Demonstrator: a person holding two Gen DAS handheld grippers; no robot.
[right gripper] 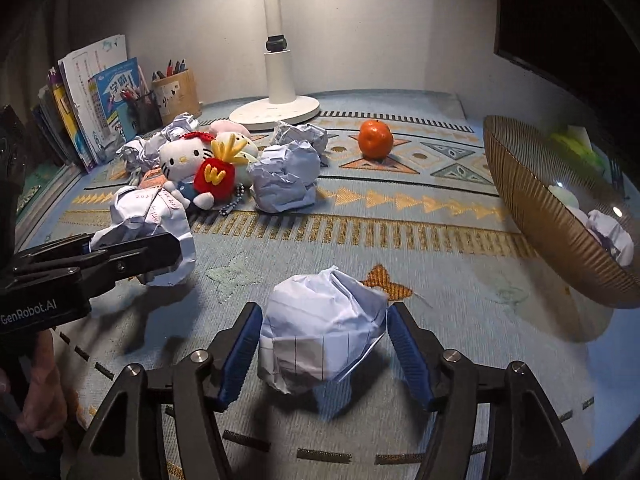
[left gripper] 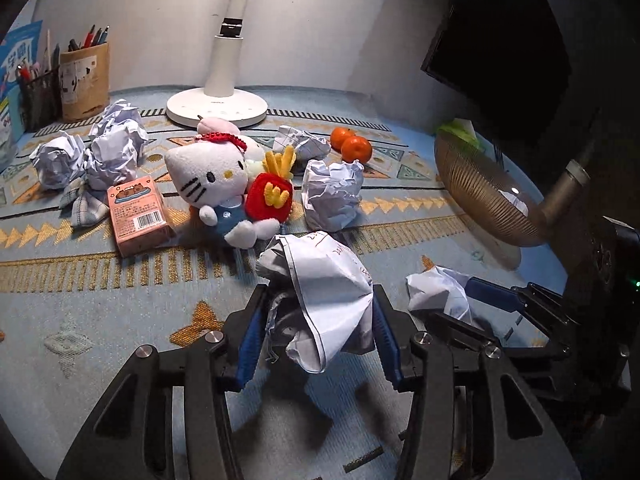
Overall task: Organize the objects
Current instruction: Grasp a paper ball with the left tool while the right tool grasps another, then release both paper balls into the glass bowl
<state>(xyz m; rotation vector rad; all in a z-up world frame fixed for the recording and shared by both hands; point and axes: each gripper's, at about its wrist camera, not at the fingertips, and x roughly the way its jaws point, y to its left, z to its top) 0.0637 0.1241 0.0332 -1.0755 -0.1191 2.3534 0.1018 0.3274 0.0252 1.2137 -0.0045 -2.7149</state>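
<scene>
My left gripper is shut on a crumpled paper ball with handwriting and holds it above the patterned mat; it also shows in the right wrist view. My right gripper holds a second crumpled paper ball between its blue pads, which touch both sides. That ball shows at the right of the left wrist view. A ribbed brown bowl with paper balls inside stands at the right. More paper balls lie on the mat.
A Hello Kitty plush, a red fries plush, a pink box and two oranges lie mid-mat. A white lamp base, pen holders and books stand at the back.
</scene>
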